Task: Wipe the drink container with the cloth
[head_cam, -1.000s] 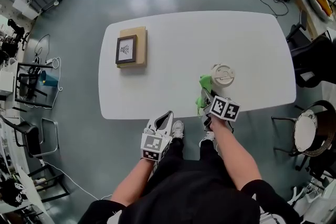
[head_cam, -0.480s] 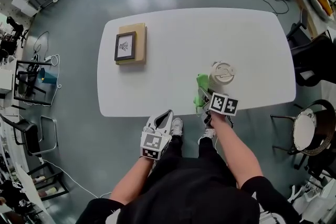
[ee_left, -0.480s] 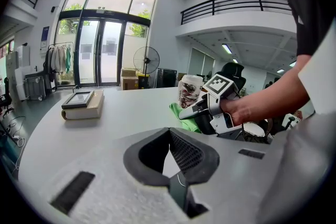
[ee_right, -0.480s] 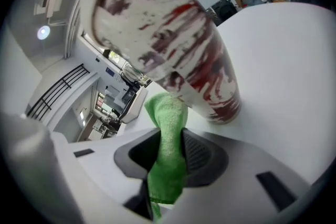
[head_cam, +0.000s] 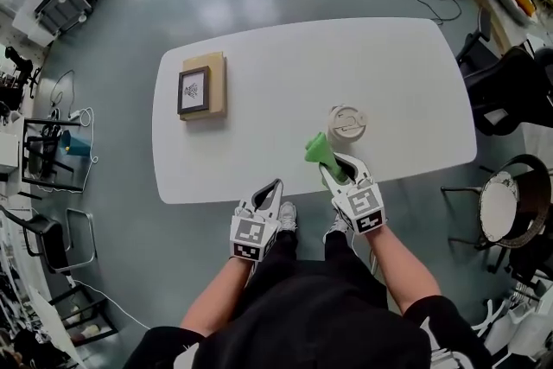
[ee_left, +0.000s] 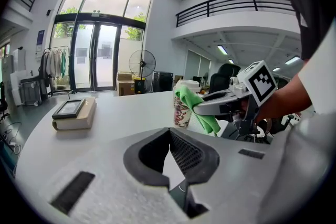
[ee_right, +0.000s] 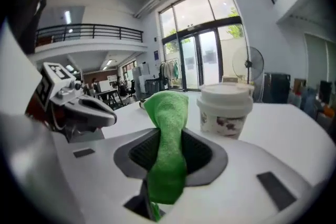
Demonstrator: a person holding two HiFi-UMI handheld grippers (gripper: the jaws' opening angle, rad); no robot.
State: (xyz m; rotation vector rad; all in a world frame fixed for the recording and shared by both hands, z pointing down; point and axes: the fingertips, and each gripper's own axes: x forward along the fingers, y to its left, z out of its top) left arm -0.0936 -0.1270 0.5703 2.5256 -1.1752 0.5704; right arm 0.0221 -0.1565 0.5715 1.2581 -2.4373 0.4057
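**Green cloth lined up beside the cup**

Clamps green cloth (head_cam: 317,149) in right gripper (head_cam: 333,167), jaws shut tight on its middle, with a loose tuft poking forward as the wiping face. Holds it low over the near edge of white table (head_cam: 276,65), just left of and nearer than drink container (head_cam: 346,123); apparently close but not touching. Shows a printed paper cup, upright, right of centre toward the near side, likely stood that way for rubbing the side wall. Wears a lid pressed on, so no telling what is inside. Hangs left gripper (head_cam: 275,186) off the near edge, left of the right one, jaws together on nothing; probably free for steadying the cup. Ignores framed picture (head_cam: 193,89) on wooden block (head_cam: 216,75), far left. Looks like a first stroke not yet made; risks tipping a light cup if pushed unbraced.
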